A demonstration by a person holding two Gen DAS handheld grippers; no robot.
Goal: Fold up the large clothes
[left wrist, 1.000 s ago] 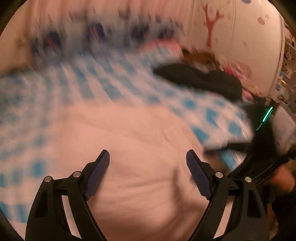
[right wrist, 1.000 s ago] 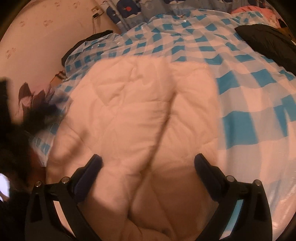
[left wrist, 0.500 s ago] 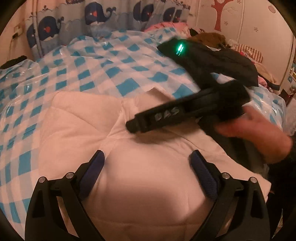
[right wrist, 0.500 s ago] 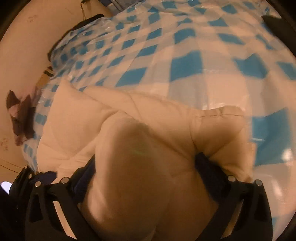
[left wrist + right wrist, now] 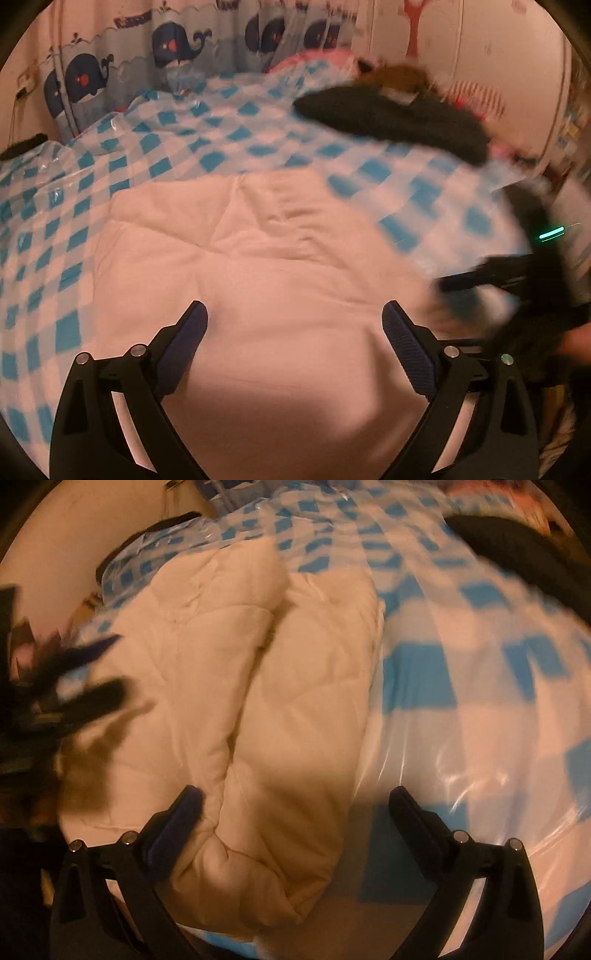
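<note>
Hovering released, fingers spread and empty, the left gripper (image 5: 291,332) over the near part of the cream quilted padded garment (image 5: 258,295), and the right gripper (image 5: 295,808), likewise spread and empty, over that garment's near right edge. Lying folded in a thick bundle on the blue-and-white checked plastic-covered bed (image 5: 461,701), well short of the black garment (image 5: 399,118) at the far right. Probably squaring up next: pinching only the top layer at a corner, pressing flat rather than dragging, keeping both claws level.

Child's bedroom: bed (image 5: 229,155), whale curtain (image 5: 177,48)
</note>
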